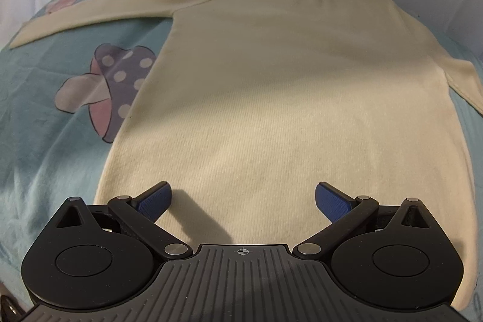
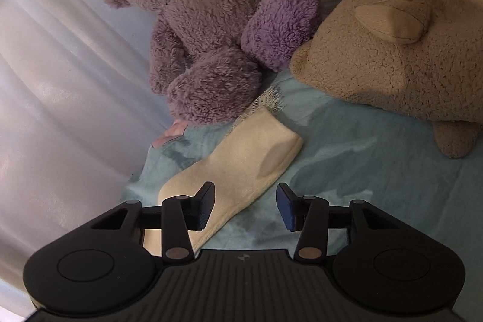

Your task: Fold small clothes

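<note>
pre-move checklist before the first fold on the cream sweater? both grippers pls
1. Sweater lies flat on the blanket, body smooth: ok.
2. Left gripper open over the hem, nothing between its pads: ok.
3. Right gripper open, not gripping; sleeve end lies under its left finger, blanket shows in most of the gap: not ok for a grasp yet.
4. Far sleeve stretched out straight: ok.
5. Purple teddy bear and beige plush toy sit close past the sleeve end: not ok, crowded.
6. Whether any pad touches the fabric: cannot tell.
</note>
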A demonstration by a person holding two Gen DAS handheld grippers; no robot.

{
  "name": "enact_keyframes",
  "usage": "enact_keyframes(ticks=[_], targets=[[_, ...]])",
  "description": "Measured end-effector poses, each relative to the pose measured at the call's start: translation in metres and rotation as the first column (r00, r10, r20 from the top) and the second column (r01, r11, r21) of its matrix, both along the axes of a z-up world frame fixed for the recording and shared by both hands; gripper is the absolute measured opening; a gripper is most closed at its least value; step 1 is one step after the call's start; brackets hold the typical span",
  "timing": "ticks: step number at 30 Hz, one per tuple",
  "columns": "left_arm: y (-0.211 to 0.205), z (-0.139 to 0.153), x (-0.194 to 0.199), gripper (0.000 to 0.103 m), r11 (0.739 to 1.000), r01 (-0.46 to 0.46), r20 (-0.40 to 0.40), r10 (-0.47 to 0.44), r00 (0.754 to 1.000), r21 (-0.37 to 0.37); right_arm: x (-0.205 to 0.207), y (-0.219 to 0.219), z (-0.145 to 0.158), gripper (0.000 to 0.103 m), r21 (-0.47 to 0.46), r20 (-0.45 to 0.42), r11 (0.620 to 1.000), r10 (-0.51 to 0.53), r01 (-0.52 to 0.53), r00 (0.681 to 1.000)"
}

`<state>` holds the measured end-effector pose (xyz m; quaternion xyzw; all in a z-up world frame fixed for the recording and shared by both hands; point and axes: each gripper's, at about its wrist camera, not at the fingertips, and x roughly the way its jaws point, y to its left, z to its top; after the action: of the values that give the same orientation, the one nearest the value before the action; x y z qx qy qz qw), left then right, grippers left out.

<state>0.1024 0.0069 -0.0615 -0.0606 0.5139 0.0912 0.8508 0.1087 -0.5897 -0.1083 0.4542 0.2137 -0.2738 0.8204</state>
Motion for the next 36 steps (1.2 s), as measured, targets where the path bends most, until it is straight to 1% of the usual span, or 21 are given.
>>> enact_keyframes(ticks=[1, 3, 6, 8, 10, 11, 13, 15, 17, 18, 19, 20, 21, 22, 23, 24, 26, 29, 31, 33, 36], targets=[[0.001, -0.001, 0.001, 0.103, 1.0, -0.005, -0.004, 0.005, 1.0, 0.003, 0.002, -0.003, -0.004, 0.041, 0.015, 0.001, 1.0, -0.008, 0.008, 1.0], [0.002, -0.003, 0.002, 0.103, 1.0, -0.013, 0.002, 0.013, 1.0, 0.011, 0.007, -0.007, -0.009, 0.027, 0.027, 0.006, 0.999, -0.024, 0.024, 1.0], [0.002, -0.003, 0.004, 0.103, 1.0, 0.001, 0.001, -0.001, 1.0, 0.015, 0.008, -0.012, -0.014, 0.013, 0.089, 0.016, 0.994, -0.067, 0.066, 0.998], [0.002, -0.005, 0.006, 0.103, 0.999, 0.024, 0.003, -0.024, 1.0, 0.023, 0.009, -0.014, -0.018, 0.007, 0.118, 0.032, 0.99, -0.081, 0.076, 0.996], [0.004, -0.005, 0.007, 0.103, 0.999, 0.046, 0.011, -0.047, 0.999, 0.021, 0.012, -0.011, -0.015, 0.007, 0.109, 0.015, 0.99, -0.094, 0.092, 0.995], [0.005, -0.005, 0.007, 0.103, 0.998, 0.057, 0.013, -0.057, 0.998, 0.02, 0.015, -0.006, -0.009, 0.006, 0.074, -0.013, 0.993, -0.094, 0.094, 0.996], [0.007, -0.004, 0.013, 0.103, 0.994, 0.105, -0.015, -0.104, 0.994, 0.02, 0.021, 0.018, 0.02, 0.006, -0.079, -0.041, 0.995, -0.063, 0.059, 0.997], [0.011, -0.001, 0.02, 0.103, 0.994, 0.105, -0.022, -0.105, 0.994, 0.018, 0.03, 0.056, 0.057, 0.006, -0.199, 0.024, 0.979, 0.043, -0.037, 0.999], [0.017, 0.009, 0.025, 0.101, 0.996, 0.084, 0.037, -0.085, 0.996, 0.02, 0.041, 0.103, 0.09, 0.006, -0.265, 0.109, 0.948, 0.211, -0.176, 0.971], [0.02, 0.016, 0.031, 0.101, 0.996, 0.085, 0.073, -0.086, 0.994, 0.015, 0.049, 0.136, 0.106, 0.006, -0.293, 0.156, 0.915, 0.333, -0.278, 0.93], [0.023, 0.022, 0.039, 0.101, 0.995, 0.095, 0.103, -0.094, 0.99, -0.005, 0.055, 0.167, 0.117, 0.006, -0.315, 0.188, 0.873, 0.443, -0.373, 0.877], [0.025, 0.027, 0.045, 0.101, 0.994, 0.108, 0.125, -0.103, 0.987, -0.033, 0.061, 0.199, 0.124, 0.006, -0.337, 0.212, 0.815, 0.554, -0.471, 0.805], [0.028, 0.034, 0.055, 0.1, 0.989, 0.124, 0.156, -0.111, 0.981, -0.08, 0.065, 0.225, 0.126, 0.007, -0.345, 0.232, 0.757, 0.641, -0.555, 0.731], [0.031, 0.038, 0.062, 0.097, 0.983, 0.135, 0.185, -0.111, 0.977, -0.124, 0.069, 0.252, 0.124, 0.009, -0.339, 0.265, 0.672, 0.74, -0.658, 0.619], [0.034, 0.043, 0.072, 0.096, 0.973, 0.149, 0.218, -0.108, 0.97, -0.177, 0.07, 0.275, 0.119, 0.01, -0.324, 0.298, 0.595, 0.802, -0.735, 0.518], [0.036, 0.045, 0.08, 0.095, 0.962, 0.163, 0.244, -0.107, 0.964, -0.221, 0.069, 0.294, 0.111, 0.013, -0.307, 0.305, 0.552, 0.828, -0.775, 0.47], [0.038, 0.043, 0.096, 0.09, 0.937, 0.195, 0.264, -0.118, 0.957, -0.29, 0.067, 0.313, 0.094, 0.022, -0.273, 0.254, 0.524, 0.848, -0.807, 0.465], [0.04, 0.029, 0.12, 0.078, 0.904, 0.23, 0.246, -0.146, 0.958, -0.36, 0.062, 0.311, 0.066, 0.022, -0.157, 0.173, 0.515, 0.854, -0.843, 0.49], [0.039, 0.016, 0.137, 0.072, 0.89, 0.223, 0.202, -0.152, 0.968, -0.399, 0.056, 0.301, 0.054, 0.023, -0.103, 0.13, 0.53, 0.846, -0.842, 0.517], [0.043, 0.005, 0.148, 0.072, 0.879, 0.196, 0.164, -0.137, 0.977, -0.435, 0.046, 0.29, 0.047, 0.024, -0.069, 0.111, 0.551, 0.832, -0.831, 0.543], [0.055, -0.004, 0.159, 0.072, 0.88, 0.14, 0.142, -0.084, 0.986, -0.454, 0.03, 0.282, 0.04, 0.025, -0.032, 0.116, 0.586, 0.806, -0.809, 0.58]])
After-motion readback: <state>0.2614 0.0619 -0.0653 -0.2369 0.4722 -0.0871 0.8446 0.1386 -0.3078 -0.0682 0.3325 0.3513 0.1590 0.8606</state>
